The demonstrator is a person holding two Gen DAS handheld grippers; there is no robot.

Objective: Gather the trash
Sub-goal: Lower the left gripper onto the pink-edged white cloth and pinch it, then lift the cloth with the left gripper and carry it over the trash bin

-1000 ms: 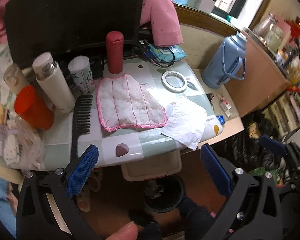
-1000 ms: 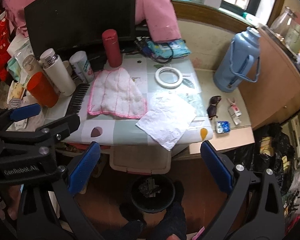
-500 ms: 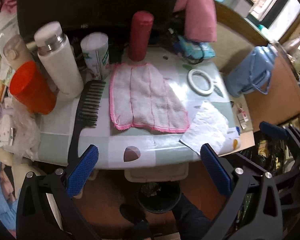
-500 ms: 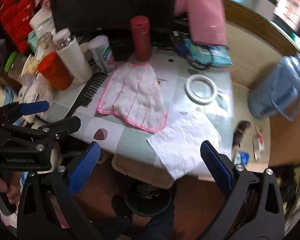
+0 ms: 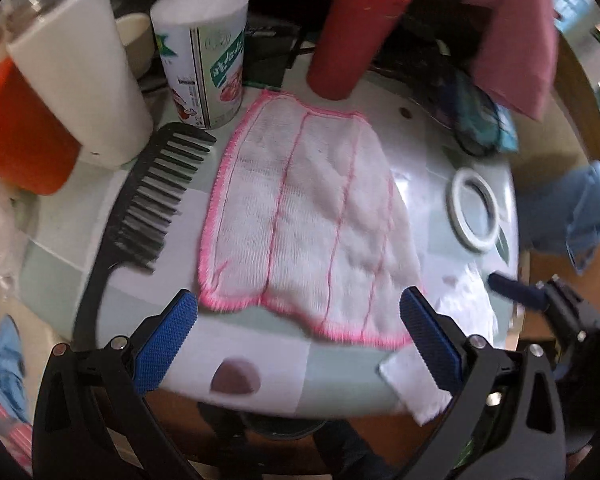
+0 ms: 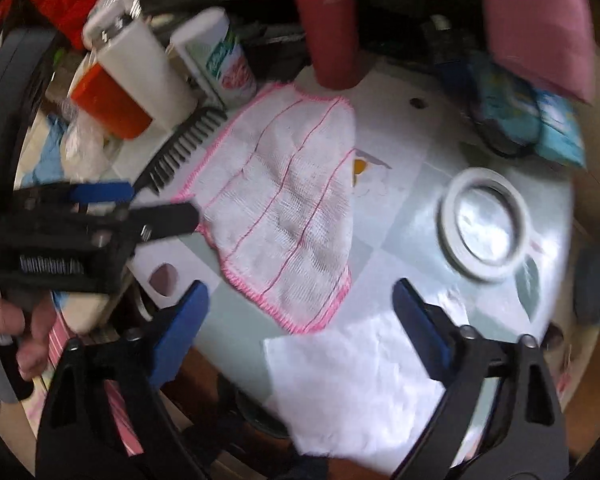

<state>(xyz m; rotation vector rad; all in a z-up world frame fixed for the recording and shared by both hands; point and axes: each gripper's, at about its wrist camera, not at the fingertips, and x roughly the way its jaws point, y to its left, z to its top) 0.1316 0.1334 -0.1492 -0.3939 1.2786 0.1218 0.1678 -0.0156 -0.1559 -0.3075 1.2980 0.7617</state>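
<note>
A crumpled white tissue lies at the near edge of the table, just beside a pink-edged cloth. The right tool hovers over it, jaws closing but empty. The left tool gapes wide, holding nothing.

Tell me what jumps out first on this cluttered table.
The pink-edged white cloth lies spread flat mid-table, with a black comb to its left. A crumpled white tissue hangs over the near edge under the right gripper, whose jaws are closing but clear of it.
</note>
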